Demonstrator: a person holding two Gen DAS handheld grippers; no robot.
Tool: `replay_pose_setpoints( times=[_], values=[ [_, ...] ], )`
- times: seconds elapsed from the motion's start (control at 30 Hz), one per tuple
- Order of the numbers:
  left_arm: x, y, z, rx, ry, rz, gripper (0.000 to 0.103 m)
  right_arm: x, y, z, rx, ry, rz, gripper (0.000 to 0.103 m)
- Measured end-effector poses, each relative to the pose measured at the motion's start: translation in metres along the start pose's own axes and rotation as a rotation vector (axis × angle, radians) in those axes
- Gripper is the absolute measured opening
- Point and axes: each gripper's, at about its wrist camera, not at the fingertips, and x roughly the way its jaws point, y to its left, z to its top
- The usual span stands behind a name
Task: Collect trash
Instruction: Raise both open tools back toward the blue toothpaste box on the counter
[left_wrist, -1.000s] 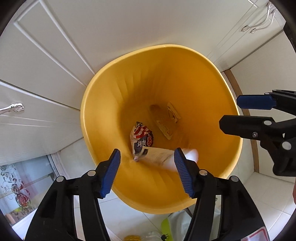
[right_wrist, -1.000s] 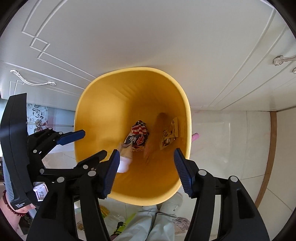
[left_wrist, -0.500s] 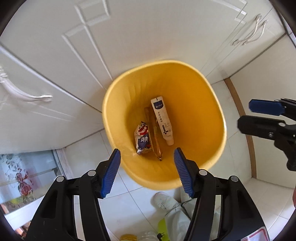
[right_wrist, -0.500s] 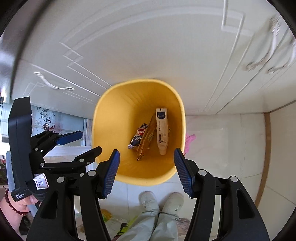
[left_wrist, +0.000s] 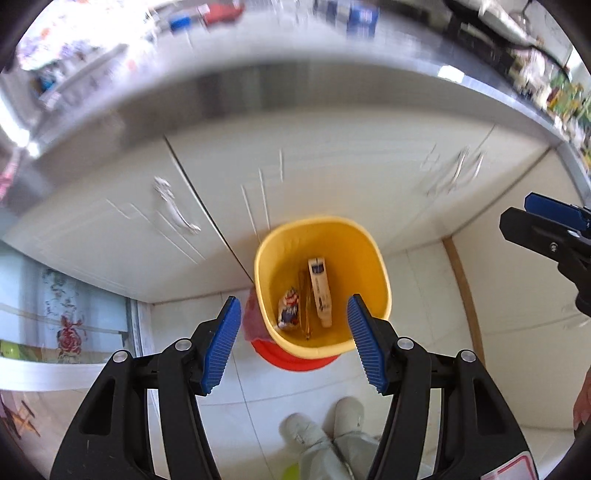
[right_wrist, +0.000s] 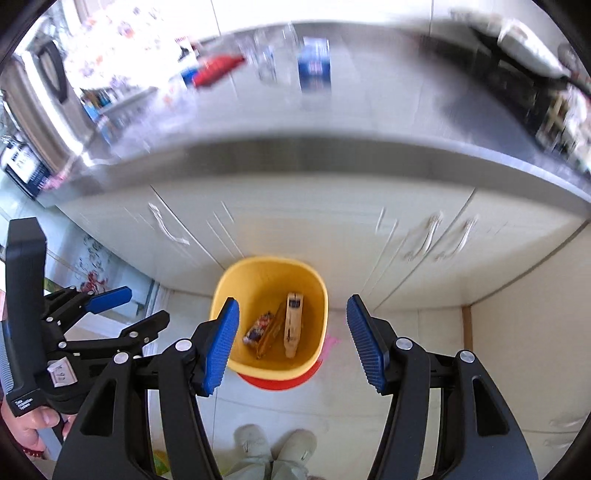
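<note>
A yellow trash bin (left_wrist: 373, 258) (right_wrist: 321, 295) stands on the floor against white cabinets. Inside lie a white tube (left_wrist: 320, 291) (right_wrist: 293, 325), a brown wrapper (left_wrist: 305, 310) (right_wrist: 271, 334) and a striped snack packet (left_wrist: 289, 312) (right_wrist: 258, 326). My left gripper (left_wrist: 291, 339) hangs open high above the bin with nothing between its blue pads. My right gripper (right_wrist: 291, 338) is likewise open and empty above the bin. The right gripper's fingers (left_wrist: 546, 221) show at the edge of the left wrist view, and the left gripper's fingers (right_wrist: 110, 295) show at the left of the right wrist view.
A red basin (left_wrist: 295, 360) (right_wrist: 280, 380) sits under the bin. White cabinet doors (left_wrist: 332, 177) with handles rise behind it, under a grey countertop (right_wrist: 314, 155) carrying blurred boxes and bottles. A person's shoes (right_wrist: 277, 443) stand on the tiled floor below me.
Both grippers rose well away from the bin, which now looks much smaller. The white tube dropped from between the left pads into the bin. The countertop came into view.
</note>
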Motion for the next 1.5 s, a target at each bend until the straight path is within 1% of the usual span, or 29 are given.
replay_pose_setpoints(
  times=[0.13, 0.33, 0.4, 0.57, 0.67, 0.8, 1.0, 1.17, 1.33, 1.5],
  values=[
    [-0.037, -0.001, 0.011, -0.032, -0.071, 0.015, 0.06, -0.034, 0.004, 0.009, -0.016, -0.062, 0.006, 0.062],
    [-0.079, 0.0, 0.03, -0.048, -0.141, 0.03, 0.061, -0.078, 0.0, 0.031, 0.003, -0.145, 0.03, 0.061],
    [-0.088, -0.002, 0.04, -0.041, -0.164, 0.04, 0.061, -0.082, -0.001, 0.039, 0.002, -0.16, 0.032, 0.062],
    [-0.096, 0.004, 0.068, -0.045, -0.2, 0.043, 0.062, -0.081, -0.002, 0.067, 0.005, -0.191, 0.025, 0.062],
    [-0.092, 0.014, 0.088, -0.043, -0.215, 0.041, 0.062, -0.077, -0.001, 0.087, 0.002, -0.205, 0.018, 0.062],
    [-0.083, 0.027, 0.115, -0.037, -0.224, 0.032, 0.062, -0.061, 0.001, 0.116, 0.002, -0.222, -0.003, 0.061],
    [-0.054, 0.055, 0.165, -0.026, -0.216, 0.004, 0.062, -0.025, -0.001, 0.155, 0.032, -0.208, -0.04, 0.062],
    [-0.028, 0.074, 0.204, -0.012, -0.188, -0.026, 0.062, 0.002, -0.007, 0.181, 0.084, -0.192, -0.065, 0.062],
    [-0.007, 0.081, 0.226, 0.0, -0.165, -0.041, 0.062, 0.024, -0.007, 0.202, 0.109, -0.173, -0.09, 0.062],
    [0.013, 0.086, 0.242, -0.009, -0.139, -0.05, 0.062, 0.045, -0.009, 0.221, 0.115, -0.151, -0.089, 0.062]
  ],
)
